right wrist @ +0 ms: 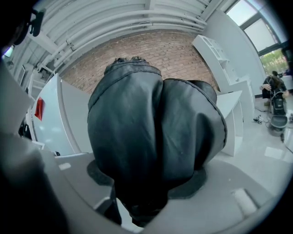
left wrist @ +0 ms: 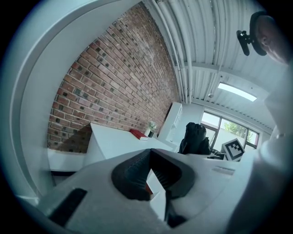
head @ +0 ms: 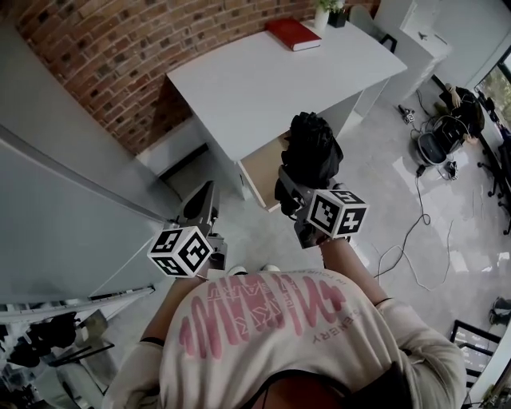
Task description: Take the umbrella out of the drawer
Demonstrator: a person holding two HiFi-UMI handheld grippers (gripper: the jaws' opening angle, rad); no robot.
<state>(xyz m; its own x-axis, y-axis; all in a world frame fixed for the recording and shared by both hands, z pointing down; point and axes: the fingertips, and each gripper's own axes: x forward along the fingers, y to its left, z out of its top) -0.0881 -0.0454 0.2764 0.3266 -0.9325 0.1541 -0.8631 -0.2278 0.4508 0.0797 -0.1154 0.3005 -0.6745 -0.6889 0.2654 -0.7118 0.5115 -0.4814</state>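
A black folded umbrella (head: 313,144) is held up in the air over the open drawer (head: 257,172) of the white desk (head: 271,80). My right gripper (head: 302,182) is shut on its lower end. In the right gripper view the umbrella (right wrist: 151,128) fills the middle and hides most of the jaws of the right gripper (right wrist: 149,189). My left gripper (head: 204,201) hangs lower, to the left of the drawer, open with nothing in it. In the left gripper view the left gripper (left wrist: 153,172) shows a narrow gap, and the umbrella (left wrist: 196,137) stands off to the right.
A red book (head: 293,33) and a small potted plant (head: 329,11) lie at the desk's far end, against a brick wall (head: 120,56). A grey panel (head: 56,200) stands at the left. Cables (head: 415,232) and chairs (head: 447,120) are on the floor at the right.
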